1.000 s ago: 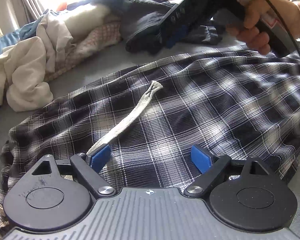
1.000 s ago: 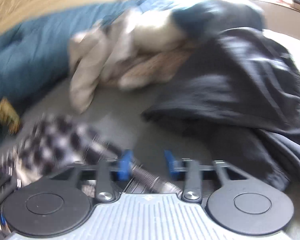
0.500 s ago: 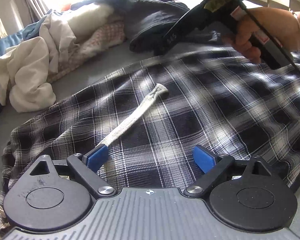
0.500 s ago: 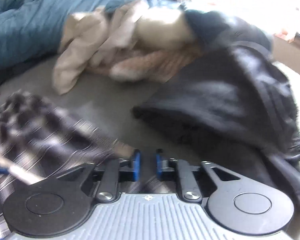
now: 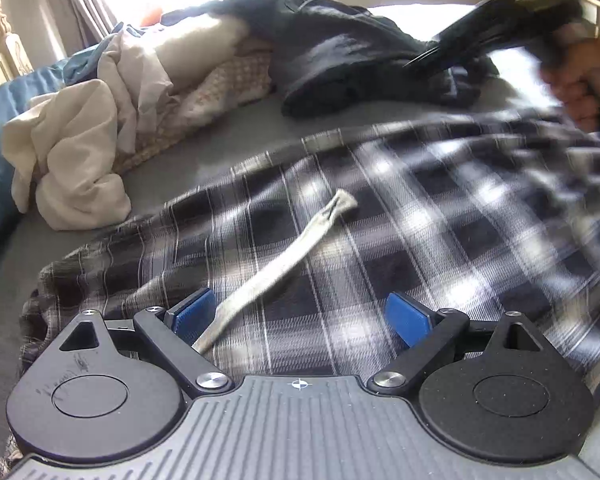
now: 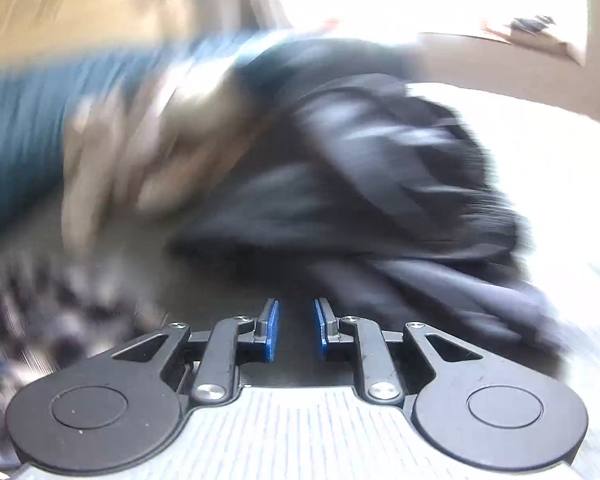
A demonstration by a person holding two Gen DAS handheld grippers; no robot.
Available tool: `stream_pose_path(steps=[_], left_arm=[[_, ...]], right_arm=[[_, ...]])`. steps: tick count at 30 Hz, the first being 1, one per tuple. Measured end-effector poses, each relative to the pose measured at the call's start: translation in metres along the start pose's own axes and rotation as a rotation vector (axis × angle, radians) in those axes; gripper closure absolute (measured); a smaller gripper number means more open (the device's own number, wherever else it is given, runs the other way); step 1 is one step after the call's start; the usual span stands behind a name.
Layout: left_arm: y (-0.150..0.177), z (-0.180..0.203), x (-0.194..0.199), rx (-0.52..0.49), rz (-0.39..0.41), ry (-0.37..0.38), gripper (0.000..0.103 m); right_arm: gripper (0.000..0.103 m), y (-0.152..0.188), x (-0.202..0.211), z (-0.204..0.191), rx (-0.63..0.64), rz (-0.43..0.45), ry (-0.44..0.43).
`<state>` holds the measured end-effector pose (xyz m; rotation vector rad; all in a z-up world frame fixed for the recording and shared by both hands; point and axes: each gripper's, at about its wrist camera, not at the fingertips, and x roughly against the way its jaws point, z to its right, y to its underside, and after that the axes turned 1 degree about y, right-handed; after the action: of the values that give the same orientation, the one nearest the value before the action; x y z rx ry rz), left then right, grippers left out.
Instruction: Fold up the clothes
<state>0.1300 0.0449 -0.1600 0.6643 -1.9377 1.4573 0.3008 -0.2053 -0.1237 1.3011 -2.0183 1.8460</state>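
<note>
Item: plaid garment (image 5: 379, 240), spread on the grey bed surface (image 5: 228, 152), directly ahead of and beneath the left gripper (image 5: 300, 316), whose jaws stand wide apart, holding nothing; a pale drawstring (image 5: 276, 268) lies by its left pad.

Right gripper (image 6: 296, 328): jaws narrowed to a small gap; blur hides any pinched cloth, so hold unconfirmed.

Handling: keep the far hem taut and low, drawing evenly.

Clearance: dark clothes pile (image 5: 359, 52) and cream pile (image 5: 76, 152) crowd the far edge; open bed between.
</note>
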Motion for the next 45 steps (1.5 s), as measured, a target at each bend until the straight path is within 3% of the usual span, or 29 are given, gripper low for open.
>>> stream_pose_path(steps=[2, 4, 6, 8, 10, 14, 16, 19, 21, 27, 30, 32, 35, 37, 40, 42, 45], left_arm=[[-0.006, 0.002, 0.002, -0.002, 0.016, 0.008, 0.009], [-0.013, 0.006, 0.002, -0.002, 0.025, 0.027, 0.009], [-0.019, 0.014, -0.001, -0.006, 0.021, 0.054, 0.009], [-0.024, 0.026, -0.004, -0.034, 0.023, 0.071, 0.009], [-0.029, 0.037, -0.007, -0.062, 0.025, 0.09, 0.009], [-0.034, 0.06, -0.011, -0.12, 0.032, 0.108, 0.009], [-0.034, 0.068, -0.012, -0.137, 0.034, 0.108, 0.009], [-0.033, 0.079, -0.014, -0.16, 0.037, 0.105, 0.009], [-0.033, 0.081, -0.015, -0.161, 0.041, 0.094, 0.009], [-0.04, 0.085, -0.021, -0.157, 0.052, 0.067, 0.009], [-0.042, 0.088, -0.026, -0.151, 0.051, 0.058, 0.009], [-0.043, 0.089, -0.028, -0.139, 0.049, 0.058, 0.009], [-0.043, 0.088, -0.029, -0.133, 0.048, 0.06, 0.009], [-0.044, 0.088, -0.028, -0.134, 0.05, 0.062, 0.009], [-0.044, 0.087, -0.028, -0.133, 0.05, 0.063, 0.009], [-0.043, 0.087, -0.029, -0.131, 0.05, 0.062, 0.009], [-0.043, 0.087, -0.03, -0.125, 0.052, 0.06, 0.009]], right_arm=[[0.082, 0.002, 0.031, 0.037, -0.052, 0.032, 0.012], [0.081, 0.007, 0.055, 0.058, -0.028, 0.018, 0.017], [0.069, 0.015, 0.073, 0.071, 0.007, -0.003, 0.018], [0.066, 0.028, 0.081, 0.073, 0.05, -0.028, 0.017], [0.062, 0.036, 0.082, 0.069, 0.106, -0.041, 0.012], [0.038, 0.047, 0.07, 0.06, 0.232, -0.081, 0.011], [0.037, 0.05, 0.055, 0.06, 0.289, -0.143, 0.015], [0.055, 0.055, 0.046, 0.064, 0.318, -0.24, 0.049], [0.101, 0.051, 0.049, 0.059, 0.333, -0.227, 0.076], [0.101, 0.048, 0.039, 0.056, 0.359, -0.158, 0.175], [0.099, 0.051, 0.025, 0.068, 0.298, -0.139, 0.194], [0.095, 0.045, 0.028, 0.091, 0.102, -0.118, 0.141], [0.09, 0.039, 0.043, 0.148, -0.308, -0.084, 0.061], [0.078, 0.042, 0.06, 0.191, -0.56, -0.048, 0.042], [0.072, 0.048, 0.105, 0.233, -0.735, 0.003, 0.068], [0.07, 0.05, 0.144, 0.242, -0.689, 0.023, 0.148], [0.062, 0.055, 0.201, 0.234, -0.501, 0.024, 0.323]])
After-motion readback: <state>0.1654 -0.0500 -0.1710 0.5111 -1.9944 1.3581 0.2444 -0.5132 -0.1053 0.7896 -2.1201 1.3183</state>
